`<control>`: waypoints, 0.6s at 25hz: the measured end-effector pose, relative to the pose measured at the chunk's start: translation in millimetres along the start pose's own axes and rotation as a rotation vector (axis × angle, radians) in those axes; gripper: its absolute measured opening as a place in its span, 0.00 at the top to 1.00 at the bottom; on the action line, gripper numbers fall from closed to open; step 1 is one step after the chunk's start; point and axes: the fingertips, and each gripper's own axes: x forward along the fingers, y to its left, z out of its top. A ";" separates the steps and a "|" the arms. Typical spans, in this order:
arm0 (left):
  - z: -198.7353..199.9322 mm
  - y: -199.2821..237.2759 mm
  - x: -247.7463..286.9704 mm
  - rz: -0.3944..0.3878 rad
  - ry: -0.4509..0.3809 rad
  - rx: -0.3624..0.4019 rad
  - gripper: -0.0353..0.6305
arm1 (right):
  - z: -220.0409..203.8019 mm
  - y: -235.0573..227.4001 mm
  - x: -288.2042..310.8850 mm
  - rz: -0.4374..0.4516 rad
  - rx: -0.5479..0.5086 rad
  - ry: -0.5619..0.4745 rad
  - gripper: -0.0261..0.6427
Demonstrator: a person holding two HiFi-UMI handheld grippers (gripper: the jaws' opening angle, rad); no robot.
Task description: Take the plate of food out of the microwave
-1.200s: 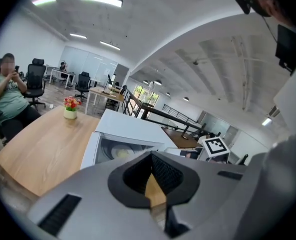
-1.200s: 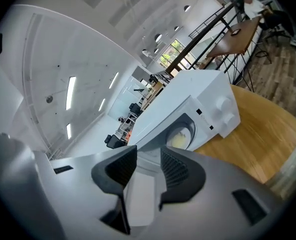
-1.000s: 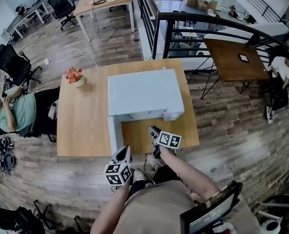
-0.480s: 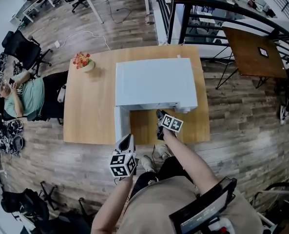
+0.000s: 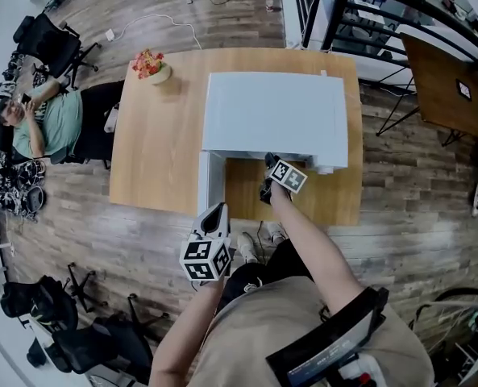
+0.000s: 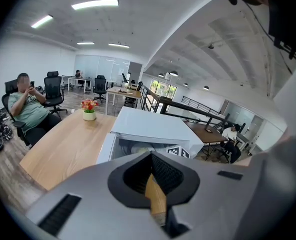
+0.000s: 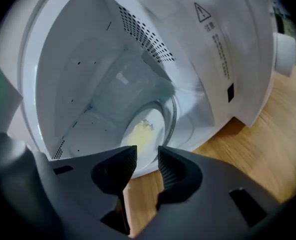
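The box-shaped microwave (image 5: 275,107) is white outside and in, with rows of small dark dots on its inner walls. The wooden counter (image 5: 158,151) is a light honey colour. The round plate (image 7: 153,120) is white and its food (image 7: 137,138) pale yellow. The left gripper (image 6: 150,156) and right gripper (image 7: 147,154) are grey with black ribbed jaws and cubes of black-and-white square markers. The flowers (image 5: 147,61) are red-orange, in a cream pot (image 5: 161,74).

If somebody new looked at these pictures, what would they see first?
A big white microwave sits on the wooden table with its door open, a plate of yellowish food inside. The right gripper is just before the opening, jaws apart and empty. Red flowers stand at the table's far corner.
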 end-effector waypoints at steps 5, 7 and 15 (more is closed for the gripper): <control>-10.0 3.3 -2.2 0.003 0.018 -0.029 0.94 | -3.5 -8.7 11.2 -0.044 0.059 -0.006 0.76; -12.2 5.2 -3.8 0.006 0.020 -0.042 0.94 | -2.1 -10.2 13.3 -0.051 0.072 -0.019 0.76; -17.6 -5.2 -3.7 -0.009 0.025 -0.044 0.94 | 2.6 -14.0 14.9 -0.097 0.064 -0.039 0.76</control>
